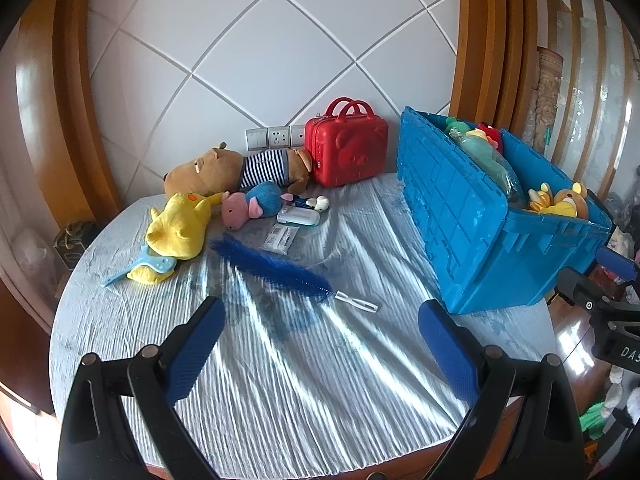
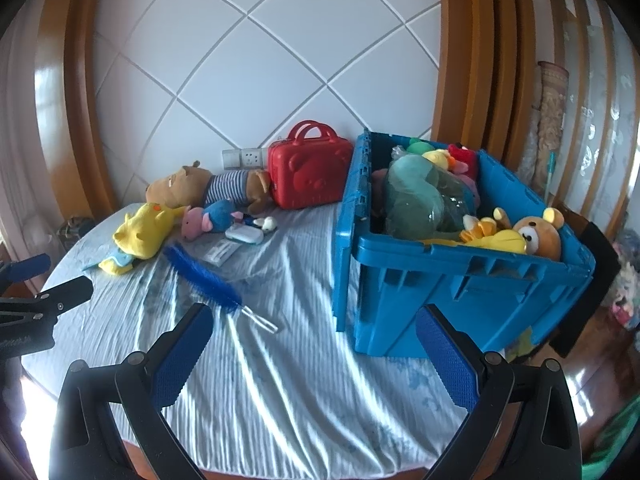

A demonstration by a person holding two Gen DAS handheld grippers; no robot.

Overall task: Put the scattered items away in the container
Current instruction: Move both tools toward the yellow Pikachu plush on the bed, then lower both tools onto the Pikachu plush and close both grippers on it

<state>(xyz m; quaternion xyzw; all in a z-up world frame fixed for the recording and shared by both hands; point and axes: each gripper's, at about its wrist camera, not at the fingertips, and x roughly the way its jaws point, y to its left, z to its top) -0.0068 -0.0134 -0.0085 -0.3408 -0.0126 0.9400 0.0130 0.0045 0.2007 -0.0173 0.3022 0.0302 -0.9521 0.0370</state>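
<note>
On the right side of the table [image 1: 132, 320] stands the blue crate [image 1: 472, 216], open at the top and already filled with soft toys; a bear toy [image 2: 538, 236] lies at its near corner. On the black body of the right gripper, seen at the edge of the left view, only the letters "DAS" can be read, the rest is cut off. At the far edge of the table, against the wall, a brown plush bear [image 1: 236, 170] in a striped shirt lies beside a red case [image 1: 348, 152]. In front of them are a yellow plush [image 1: 180, 228], a pink and blue plush [image 1: 252, 204], a white box [image 1: 298, 216] and a flat packet [image 1: 280, 238] whose print is too small to read. A blue feather duster [image 1: 272, 266] lies near the middle. The left gripper [image 1: 320, 352] and the right gripper [image 2: 316, 356] both hang above the near edge, fingers spread wide with nothing between them.
</note>
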